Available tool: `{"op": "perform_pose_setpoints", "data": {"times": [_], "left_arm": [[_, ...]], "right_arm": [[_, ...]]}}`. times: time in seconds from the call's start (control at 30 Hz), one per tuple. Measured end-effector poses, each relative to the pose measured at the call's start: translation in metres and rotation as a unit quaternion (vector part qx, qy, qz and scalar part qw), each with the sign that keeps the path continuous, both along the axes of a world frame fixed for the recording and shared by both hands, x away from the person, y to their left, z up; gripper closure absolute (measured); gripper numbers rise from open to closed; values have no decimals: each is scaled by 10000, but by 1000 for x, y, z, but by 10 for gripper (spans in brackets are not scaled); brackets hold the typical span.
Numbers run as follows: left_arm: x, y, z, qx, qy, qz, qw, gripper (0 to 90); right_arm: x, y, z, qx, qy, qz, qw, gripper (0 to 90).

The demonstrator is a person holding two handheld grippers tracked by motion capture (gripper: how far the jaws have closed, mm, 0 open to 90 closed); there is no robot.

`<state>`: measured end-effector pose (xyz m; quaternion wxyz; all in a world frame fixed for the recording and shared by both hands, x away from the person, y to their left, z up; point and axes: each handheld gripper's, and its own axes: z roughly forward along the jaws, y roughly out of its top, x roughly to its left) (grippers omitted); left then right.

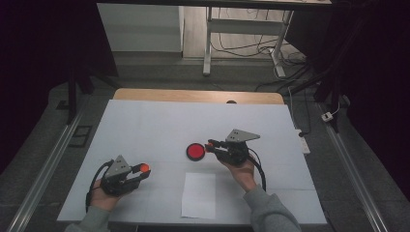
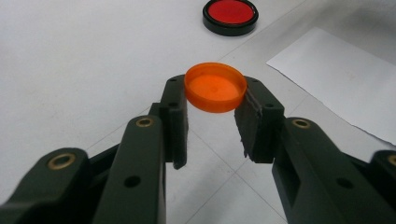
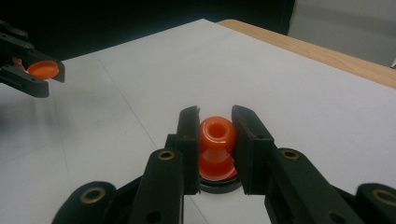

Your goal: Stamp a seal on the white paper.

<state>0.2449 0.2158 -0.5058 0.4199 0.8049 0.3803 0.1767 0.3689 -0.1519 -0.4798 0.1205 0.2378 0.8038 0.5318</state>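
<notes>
The left gripper (image 2: 212,123) holds the cap (image 2: 215,87); the right gripper (image 3: 215,140), clamping the stamp (image 3: 216,135), should press straight down into the pad (image 1: 196,152).

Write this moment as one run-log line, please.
left gripper: shut on orange cap | right gripper: shut on orange bottle, over red dish

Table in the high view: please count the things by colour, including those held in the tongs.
Orange: 2, the cap in the left tongs and the small round piece in the right tongs
Red and black: 1, the dish
White: 1, the paper sheet
Total: 4
</notes>
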Motion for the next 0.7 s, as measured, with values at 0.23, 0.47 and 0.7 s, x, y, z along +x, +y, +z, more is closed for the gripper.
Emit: {"op": "perform_pose_setpoints", "data": {"times": [0.23, 0.47, 0.7], "left_arm": [[0, 0, 0, 8, 9, -14, 10000, 651], [0, -1, 0, 18, 12, -21, 10000, 651], [0, 0, 0, 11, 10, -11, 10000, 651]], "right_arm": [[-3, -1, 0, 14, 8, 22, 10000, 724], [-6, -6, -2, 9, 73, 20, 10000, 724], [-12, -8, -2, -17, 94, 54, 9999, 724]]}}
